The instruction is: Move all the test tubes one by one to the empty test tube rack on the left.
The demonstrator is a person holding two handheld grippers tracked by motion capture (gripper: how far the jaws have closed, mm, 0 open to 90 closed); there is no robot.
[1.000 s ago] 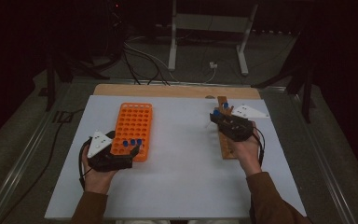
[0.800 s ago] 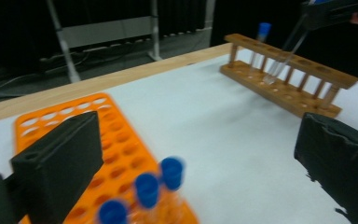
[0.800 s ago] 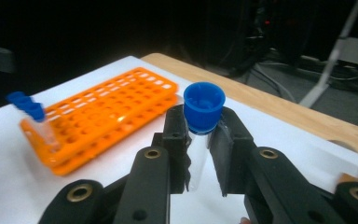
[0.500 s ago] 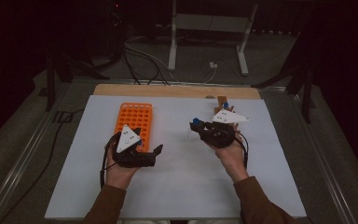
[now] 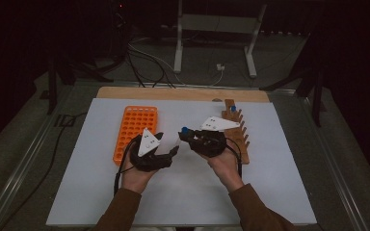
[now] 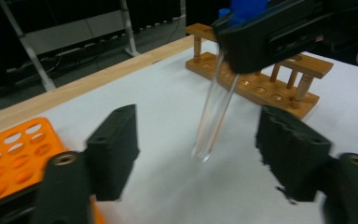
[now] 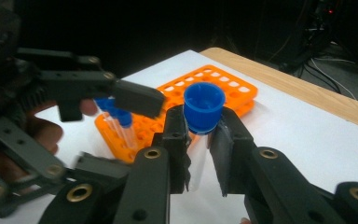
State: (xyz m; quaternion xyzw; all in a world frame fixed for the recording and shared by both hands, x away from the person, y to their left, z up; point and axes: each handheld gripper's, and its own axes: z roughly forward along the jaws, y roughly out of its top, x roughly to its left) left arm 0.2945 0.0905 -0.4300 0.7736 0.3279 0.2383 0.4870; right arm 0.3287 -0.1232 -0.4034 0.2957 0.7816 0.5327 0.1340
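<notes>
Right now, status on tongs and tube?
Right tongs shut on blue-capped tube, held upright above the white mat. Left tongs open, either side of the tube's lower end. Nothing in the way.

Two hand-held grippers meet nose to nose over a white table

The right gripper [image 5: 189,136] carries a blue-capped tube [image 5: 185,130] at its tip, just ahead of the left gripper [image 5: 172,152]. An orange rack [image 5: 134,126] lies beside the left gripper's outer side; a wooden rack [image 5: 237,129] sits behind the right gripper.
</notes>
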